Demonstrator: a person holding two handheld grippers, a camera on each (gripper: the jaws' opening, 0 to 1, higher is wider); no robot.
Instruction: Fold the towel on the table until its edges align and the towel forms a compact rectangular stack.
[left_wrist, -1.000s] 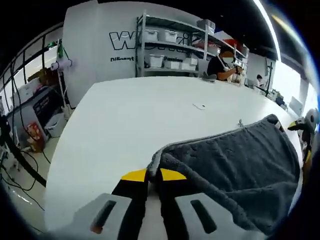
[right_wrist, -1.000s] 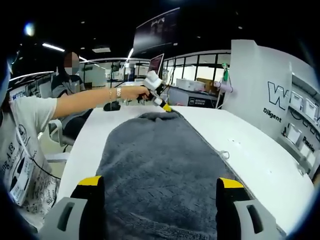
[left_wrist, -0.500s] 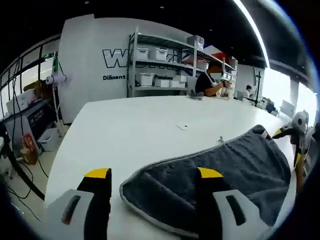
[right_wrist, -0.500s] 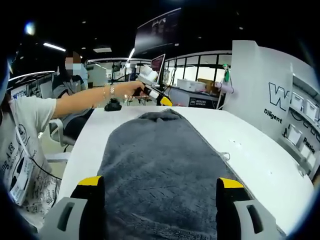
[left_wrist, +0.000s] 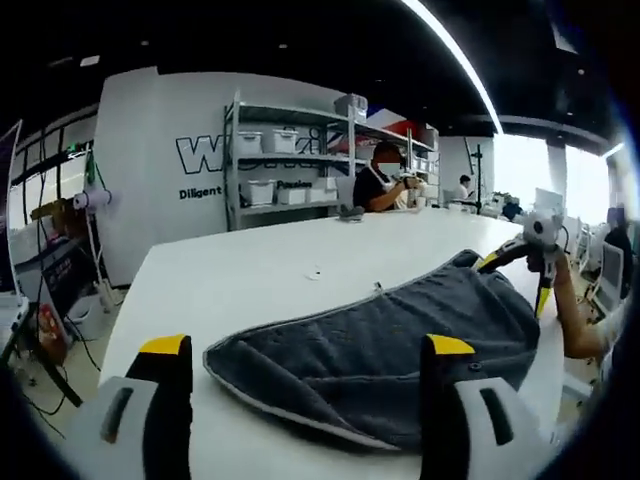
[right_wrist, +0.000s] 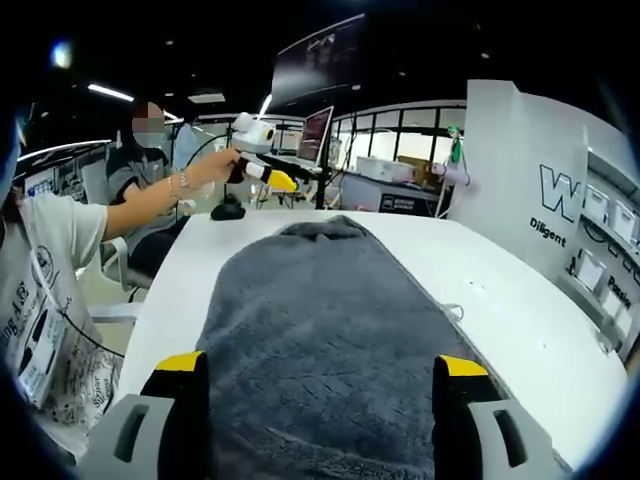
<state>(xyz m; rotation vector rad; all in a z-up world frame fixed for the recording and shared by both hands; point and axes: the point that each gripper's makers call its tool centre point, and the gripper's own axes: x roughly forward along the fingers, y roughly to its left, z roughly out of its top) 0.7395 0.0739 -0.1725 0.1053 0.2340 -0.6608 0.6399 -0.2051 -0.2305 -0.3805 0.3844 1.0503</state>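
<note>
Both claws gaping, empty — grey towel (left_wrist: 400, 340) ahead of left gripper (left_wrist: 300, 350), between right gripper (right_wrist: 320, 365) jaws; regrip matching corners squarely.

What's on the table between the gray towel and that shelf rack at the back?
Mostly bare white table, apart from one small pale scrap I can't identify, seen in the left gripper view between towel and shelves.

Both views low, opposite ends, facing across shared towel (left_wrist: 400, 340), table (right_wrist: 520, 330)

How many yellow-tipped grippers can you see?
2: the left gripper, lifted over the grey towel's far end, and the right gripper, open at the near end.
</note>
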